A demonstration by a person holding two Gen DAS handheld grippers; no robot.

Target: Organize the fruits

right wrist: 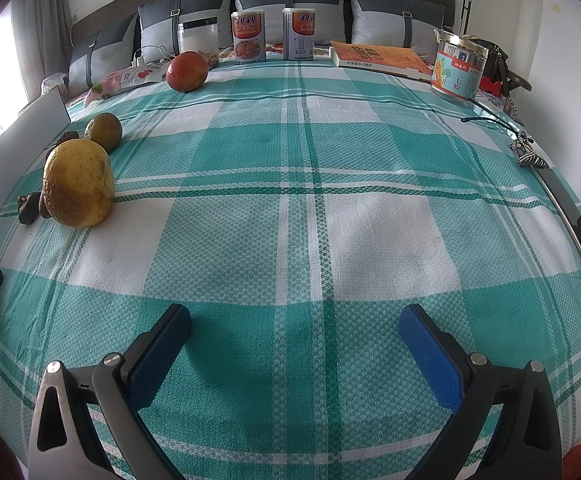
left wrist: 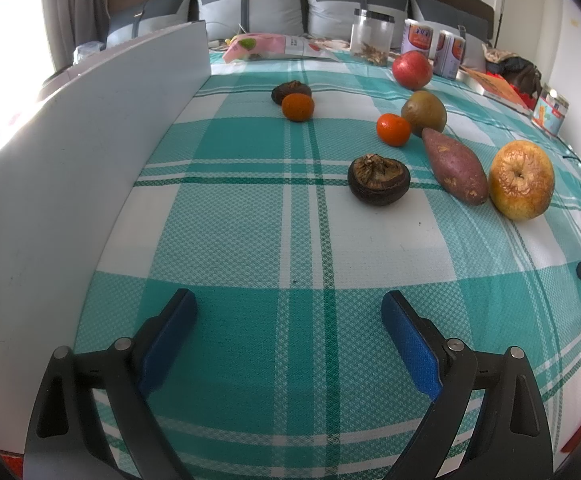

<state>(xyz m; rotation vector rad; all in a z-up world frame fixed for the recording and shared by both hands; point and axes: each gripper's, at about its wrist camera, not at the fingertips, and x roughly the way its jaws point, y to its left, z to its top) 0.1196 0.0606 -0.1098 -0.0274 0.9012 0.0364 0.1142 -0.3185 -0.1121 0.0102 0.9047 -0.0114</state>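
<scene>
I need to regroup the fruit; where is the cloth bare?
Bare: the cloth ahead of the right gripper, up to the cans and book; also between the white board and dark fruit. Crowded: sweet potato, wrinkled apple, tangerine.

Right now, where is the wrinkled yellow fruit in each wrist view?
Left wrist: wrinkled yellow fruit sits at right, touching the sweet potato.
Right wrist: it sits at far left, near the white board.
Shared landmark: the red apple behind it, near the cans.
</scene>
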